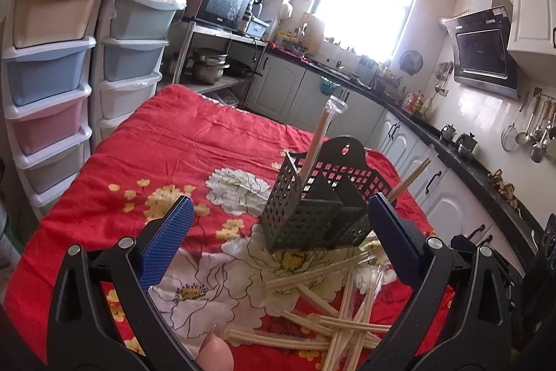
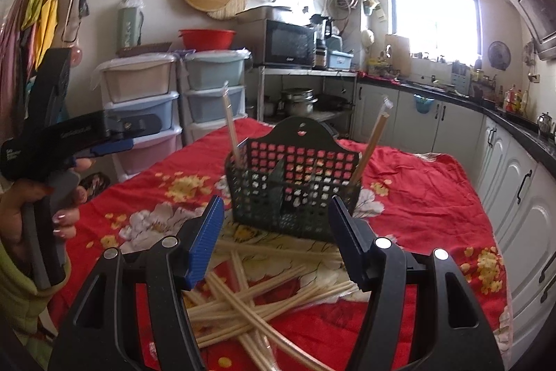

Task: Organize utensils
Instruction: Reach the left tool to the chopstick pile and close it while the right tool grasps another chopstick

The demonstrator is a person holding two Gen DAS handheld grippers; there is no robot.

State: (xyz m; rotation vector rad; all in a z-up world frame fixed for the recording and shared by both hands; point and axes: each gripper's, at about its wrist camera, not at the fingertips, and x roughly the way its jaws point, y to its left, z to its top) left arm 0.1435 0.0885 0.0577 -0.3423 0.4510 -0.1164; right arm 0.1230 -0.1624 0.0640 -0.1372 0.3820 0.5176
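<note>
Both the right gripper (image 2: 274, 232) and left gripper (image 1: 278, 232) gape wide, empty; wrapped chopsticks (image 2: 243, 298) lie jumbled just before the black utensil caddy (image 2: 295, 183); pinch one pair mid-length, then tip it upright into a compartment.

Left gripper (image 1: 278, 214) and right gripper (image 2: 274, 221) are both shown with blue-padded jaws spread wide, nothing held between them. The left gripper's handle is seen gripped by the person's hand (image 2: 52, 211).
</note>
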